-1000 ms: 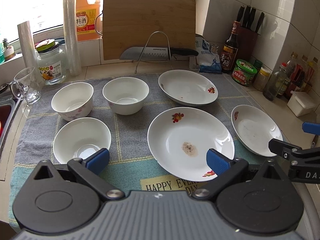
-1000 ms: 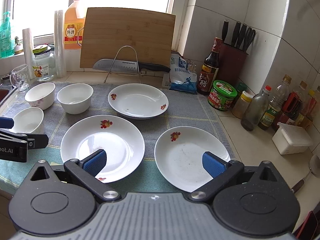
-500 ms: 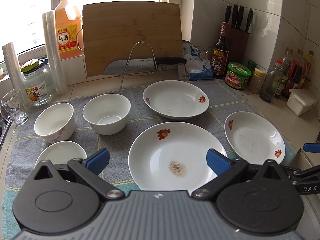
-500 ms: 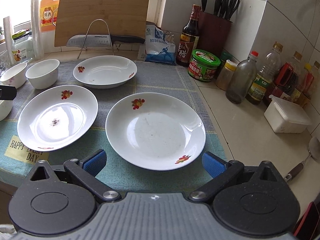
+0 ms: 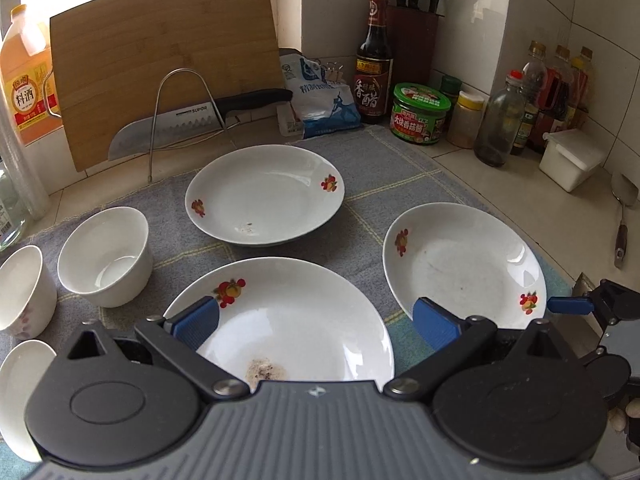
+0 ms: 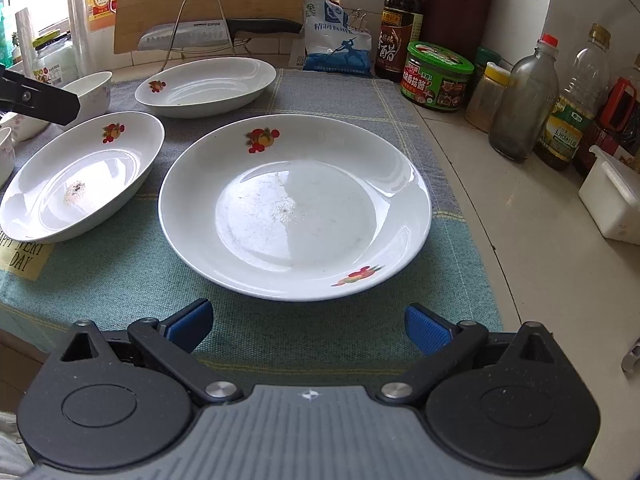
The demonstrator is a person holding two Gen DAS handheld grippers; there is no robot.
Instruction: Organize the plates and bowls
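Three white plates with fruit prints lie on a cloth mat [image 6: 120, 272]. The right plate [image 6: 296, 204] sits just ahead of my open, empty right gripper [image 6: 308, 324]; it also shows in the left wrist view [image 5: 464, 264]. The middle plate [image 5: 296, 320] [image 6: 76, 176], with a brown stain, lies under my open, empty left gripper [image 5: 316, 320]. The far plate [image 5: 264, 192] [image 6: 208, 84] is behind them. Three white bowls stand at the left: one [image 5: 106, 256] at the back, one [image 5: 24, 292] beside it, one [image 5: 20, 392] nearest.
A cutting board [image 5: 168, 60] and a knife [image 5: 192, 124] on a wire rack stand at the back. Sauce bottles [image 5: 374, 64], a green jar [image 6: 438, 76], oil bottles [image 6: 524, 104] and a white box [image 6: 612, 200] line the right counter. A spatula [image 5: 622, 216] lies at the far right.
Both grippers have moved right and forward, closer to the plates. The right plate now fills the right wrist view; the left gripper now hovers over the middle plate.
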